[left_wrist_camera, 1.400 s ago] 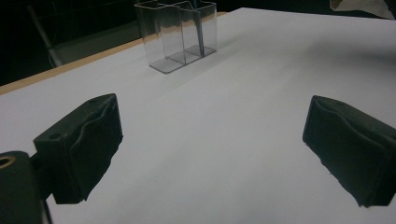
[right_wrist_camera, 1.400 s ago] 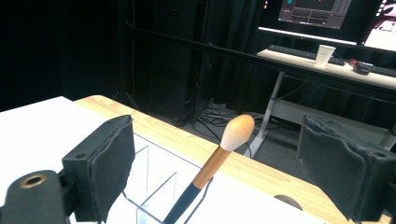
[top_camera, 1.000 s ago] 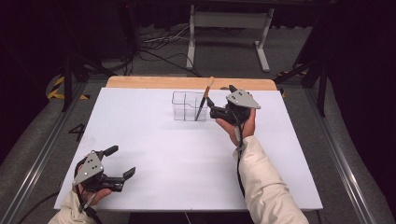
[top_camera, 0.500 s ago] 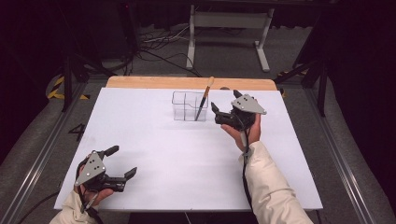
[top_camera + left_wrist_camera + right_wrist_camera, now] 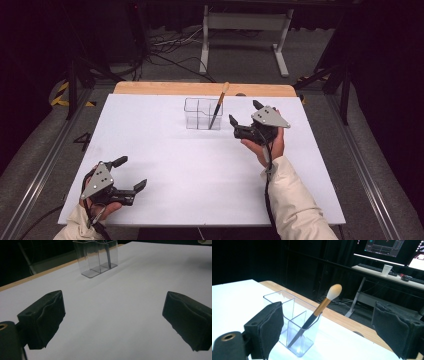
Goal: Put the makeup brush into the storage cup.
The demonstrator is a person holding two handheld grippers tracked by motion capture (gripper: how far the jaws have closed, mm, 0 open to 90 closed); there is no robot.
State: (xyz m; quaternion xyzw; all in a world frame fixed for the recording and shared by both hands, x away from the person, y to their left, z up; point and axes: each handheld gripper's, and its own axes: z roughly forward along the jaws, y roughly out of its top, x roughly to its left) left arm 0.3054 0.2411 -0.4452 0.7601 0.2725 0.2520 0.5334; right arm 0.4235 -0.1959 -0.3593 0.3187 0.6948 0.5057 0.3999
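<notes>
A makeup brush (image 5: 218, 106) stands tilted in the clear divided holder (image 5: 199, 113) near the table's (image 5: 165, 150) far edge — handle down, bristles up. The right gripper (image 5: 245, 119), jaws wide and empty, hovers just beside it. The left gripper (image 5: 131, 174) idles at the near left corner — likewise gaping, holding nothing.
</notes>
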